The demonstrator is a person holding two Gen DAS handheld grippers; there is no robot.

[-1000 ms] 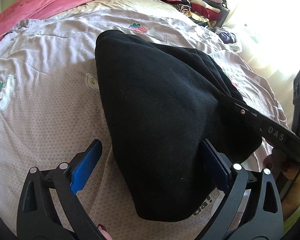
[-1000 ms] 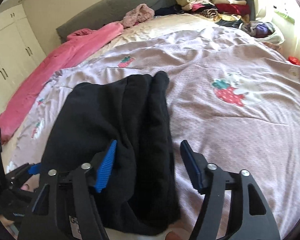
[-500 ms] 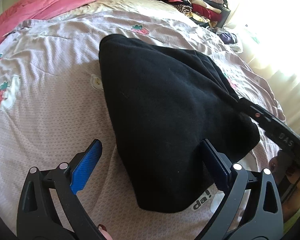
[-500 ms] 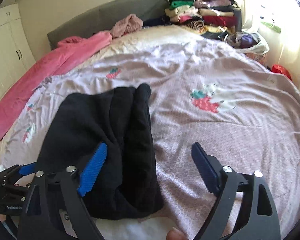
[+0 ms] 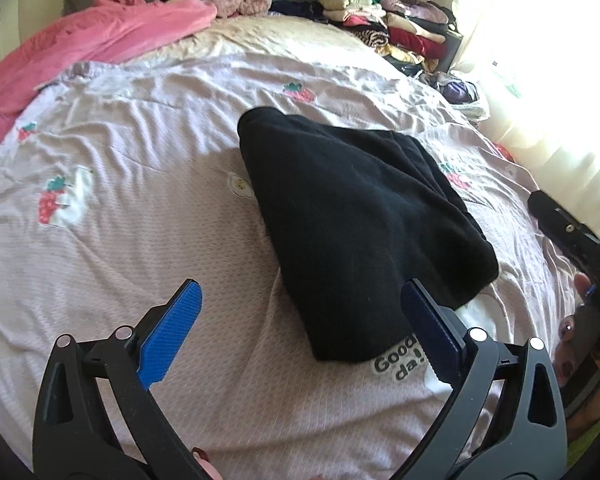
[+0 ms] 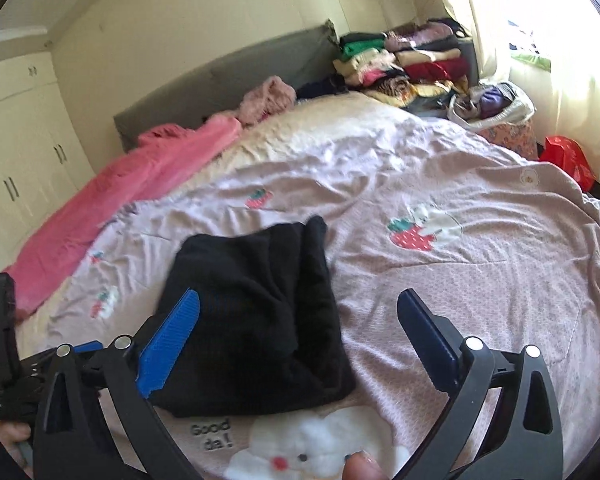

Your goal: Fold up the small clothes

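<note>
A folded black garment (image 5: 352,216) lies flat on the pink strawberry-print bedspread (image 5: 140,200); it also shows in the right wrist view (image 6: 256,320). My left gripper (image 5: 300,320) is open and empty, just in front of the garment's near edge, above the bed. My right gripper (image 6: 300,332) is open and empty, raised above and behind the garment's near right corner. The right gripper's body shows at the right edge of the left wrist view (image 5: 572,236). The left gripper's body shows at the left edge of the right wrist view (image 6: 4,340).
A pink blanket (image 5: 92,44) lies along the far left of the bed. A stack of folded clothes (image 6: 404,60) stands at the far end by the grey headboard (image 6: 228,76). A bag of clothes (image 6: 492,108) and a red bag (image 6: 568,156) sit beside the bed on the right.
Both grippers have pulled back and risen away from the black garment, which stays lying folded on the bed. Both were open throughout.
</note>
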